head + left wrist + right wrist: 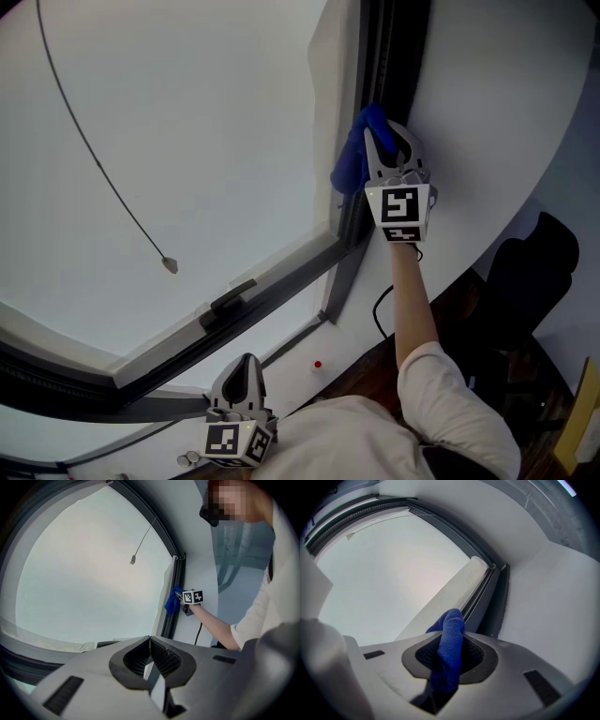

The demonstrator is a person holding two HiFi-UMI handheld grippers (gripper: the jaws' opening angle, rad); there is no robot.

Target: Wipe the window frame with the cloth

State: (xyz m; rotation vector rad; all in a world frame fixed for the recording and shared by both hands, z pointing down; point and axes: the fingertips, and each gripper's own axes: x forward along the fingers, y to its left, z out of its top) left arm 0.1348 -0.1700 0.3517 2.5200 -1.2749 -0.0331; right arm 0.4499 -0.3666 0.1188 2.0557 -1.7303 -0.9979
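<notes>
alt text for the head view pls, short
The right gripper holds a blue cloth against the dark window frame at the right edge of the pane. The left gripper sits low by the bottom frame, jaws together, empty.

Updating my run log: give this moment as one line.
right tongs: shut on blue cloth | blue cloth: at window frame | left tongs: shut, empty

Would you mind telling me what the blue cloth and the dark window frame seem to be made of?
Blue cloth: soft matte fabric, likely microfibre; fine woven texture, folding limply in the right gripper. Window frame: smooth dark finish with straight ridged channels, perhaps painted metal or plastic.
</notes>
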